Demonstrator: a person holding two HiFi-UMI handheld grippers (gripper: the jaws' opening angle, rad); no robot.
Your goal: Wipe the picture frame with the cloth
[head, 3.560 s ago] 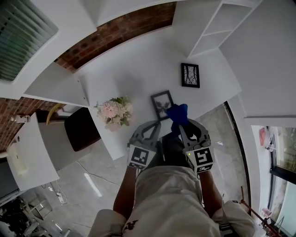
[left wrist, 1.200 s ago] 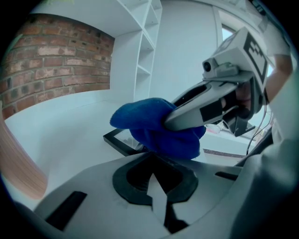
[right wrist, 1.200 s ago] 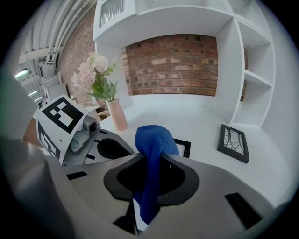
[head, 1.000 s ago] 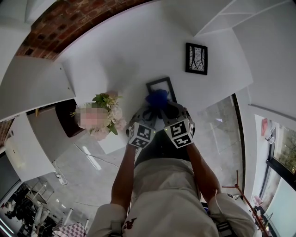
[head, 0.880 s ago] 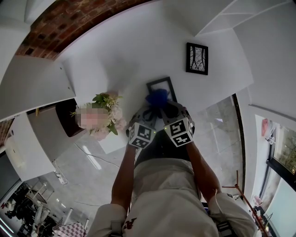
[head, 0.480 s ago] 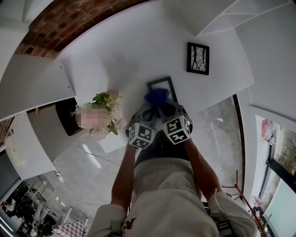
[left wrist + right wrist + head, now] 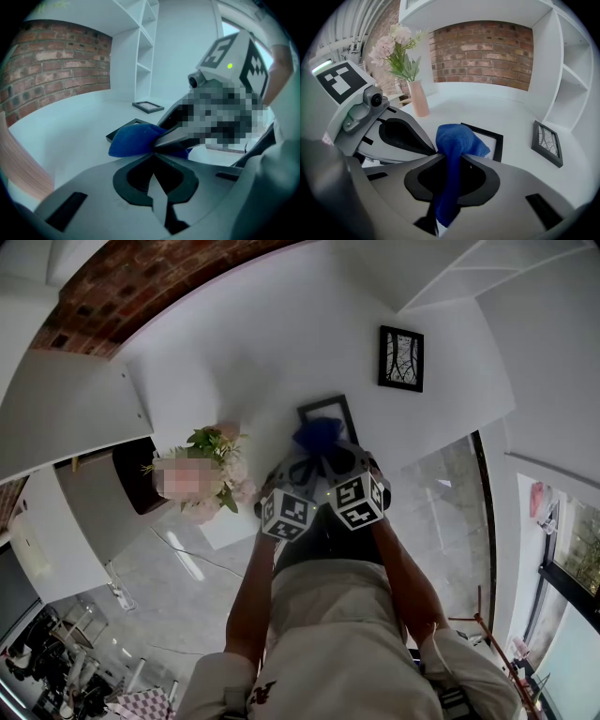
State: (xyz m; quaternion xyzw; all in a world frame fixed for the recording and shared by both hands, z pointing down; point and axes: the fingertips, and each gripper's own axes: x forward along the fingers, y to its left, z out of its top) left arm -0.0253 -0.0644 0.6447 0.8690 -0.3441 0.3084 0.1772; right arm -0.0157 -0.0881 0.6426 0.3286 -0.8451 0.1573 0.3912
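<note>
Two grippers meet tip to tip over the picture frame (image 7: pixel 498 146), which lies flat on the white table (image 7: pixel 520 110). The right gripper (image 7: pixel 451 157) is clamped on the blue cloth (image 7: pixel 457 136), whose bunched end covers the frame's near part. The left gripper (image 7: pixel 153 153) has its jaws pressed together on nothing, tips against the cloth's side. Wiping looks to be just starting. The next move likely calls for dragging the cloth across glass and border under light pressure. A few seconds back the grippers were apart and the cloth hung by the frame's right edge; now it is over the frame.
</note>
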